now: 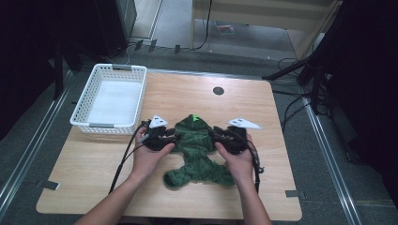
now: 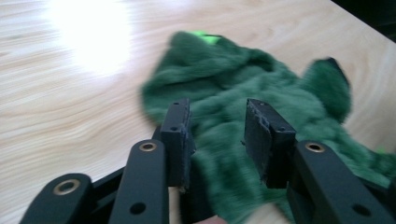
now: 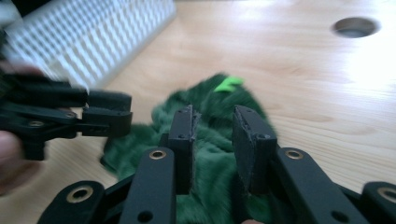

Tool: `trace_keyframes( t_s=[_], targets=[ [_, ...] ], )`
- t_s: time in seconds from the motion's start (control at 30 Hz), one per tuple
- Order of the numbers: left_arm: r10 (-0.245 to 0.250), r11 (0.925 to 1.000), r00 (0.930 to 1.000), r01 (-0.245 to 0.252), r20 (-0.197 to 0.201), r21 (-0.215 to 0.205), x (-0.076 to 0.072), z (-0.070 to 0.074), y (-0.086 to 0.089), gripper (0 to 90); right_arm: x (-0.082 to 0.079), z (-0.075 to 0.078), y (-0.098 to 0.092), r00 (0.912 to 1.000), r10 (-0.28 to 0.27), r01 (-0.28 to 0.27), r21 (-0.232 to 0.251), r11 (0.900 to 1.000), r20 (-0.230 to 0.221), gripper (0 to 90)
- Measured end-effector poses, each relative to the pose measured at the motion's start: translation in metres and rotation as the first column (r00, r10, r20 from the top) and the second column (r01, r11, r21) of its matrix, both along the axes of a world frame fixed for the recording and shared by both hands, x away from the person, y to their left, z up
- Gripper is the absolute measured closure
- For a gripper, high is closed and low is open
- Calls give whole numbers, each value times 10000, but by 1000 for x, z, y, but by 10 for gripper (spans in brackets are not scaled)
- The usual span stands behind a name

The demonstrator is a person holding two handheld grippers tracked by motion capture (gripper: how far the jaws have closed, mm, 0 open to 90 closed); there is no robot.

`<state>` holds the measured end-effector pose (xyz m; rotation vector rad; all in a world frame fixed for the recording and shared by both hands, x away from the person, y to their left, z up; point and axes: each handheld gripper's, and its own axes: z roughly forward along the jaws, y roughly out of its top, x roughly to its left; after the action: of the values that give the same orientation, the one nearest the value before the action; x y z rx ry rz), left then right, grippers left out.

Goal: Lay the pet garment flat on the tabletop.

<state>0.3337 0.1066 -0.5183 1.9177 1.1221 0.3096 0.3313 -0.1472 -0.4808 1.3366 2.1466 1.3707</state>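
Note:
A fuzzy dark green garment lies crumpled at the middle of the wooden table, a small light green tag at its far end. My left gripper sits at the garment's left edge and my right gripper at its right edge, each held in a hand and pointing inward. In the left gripper view the jaws of the left gripper stand apart over the green pile. In the right gripper view the right gripper is likewise open above the garment, with the left gripper across from it.
A white plastic basket stands at the table's far left corner, seen also in the right gripper view as a basket. A round cable hole is at the far middle. Bare wood lies right of the garment.

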Motion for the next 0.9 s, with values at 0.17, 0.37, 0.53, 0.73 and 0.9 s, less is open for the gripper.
trace_keyframes(
  t_s=[0.17,0.37,0.53,0.73,0.9],
  targets=[
    [42,9972,9980,5,-629,747,8,-19,-1,661,15,-33,14,9925,-50,-70,-980,9952,-1221,732],
    [1,9928,9980,75,-632,1198,13,-24,-2,642,13,-53,-3,9824,-408,207,-1109,9936,-1824,763],
    [258,9867,9987,-183,-445,1616,23,-23,-9,651,16,-57,4,9786,-686,487,-1056,9932,-1938,780],
    [684,9826,9949,-544,-739,1776,49,-19,-10,656,26,-61,16,9737,-1396,1276,-769,9888,-1800,780],
    [719,9933,9969,-685,-335,930,30,-7,1,545,19,-41,2,9842,-1155,1157,-68,9933,-1340,685]
  ],
)
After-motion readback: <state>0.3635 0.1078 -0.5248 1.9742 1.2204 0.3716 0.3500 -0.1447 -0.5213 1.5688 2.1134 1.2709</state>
